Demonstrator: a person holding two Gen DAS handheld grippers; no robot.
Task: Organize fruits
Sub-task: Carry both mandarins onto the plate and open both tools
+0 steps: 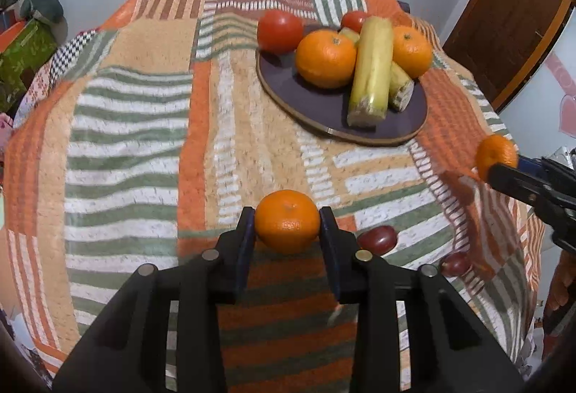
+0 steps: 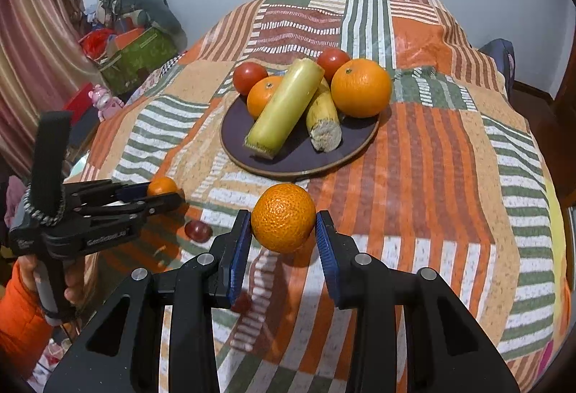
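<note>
While we hold one mandarin in each pair of tongs, the plate (image 2: 230, 144) sits ahead of us on the striped table (image 2: 450, 213).

Our left tongs (image 1: 287, 222) squeeze the left mandarin (image 1: 287, 220) by its two sides, and it hangs above the cloth on the near side of the plate. Our right tongs (image 2: 283, 223) hug the right mandarin (image 2: 283, 222), also just on the near side of the plate. One pad may not quite touch it, so we think that hold is loose.

A mandarin is round, light and a bit soft. We think it can roll or slip, and a hard squeeze could squash it. The best place to hold is across the fat middle, like now.

Both are bright orange with bumpy, shiny skin. The left one shows a small dimple on top.

On the plate lie two more oranges (image 2: 361, 87), two tomatoes (image 2: 249, 77) and two long yellow-green pieces (image 2: 284, 106). Two small red fruits (image 1: 378, 236) lie on the cloth, on the near side of the plate.

We think the free spot at the front of the plate is a good place to put ours.
</note>
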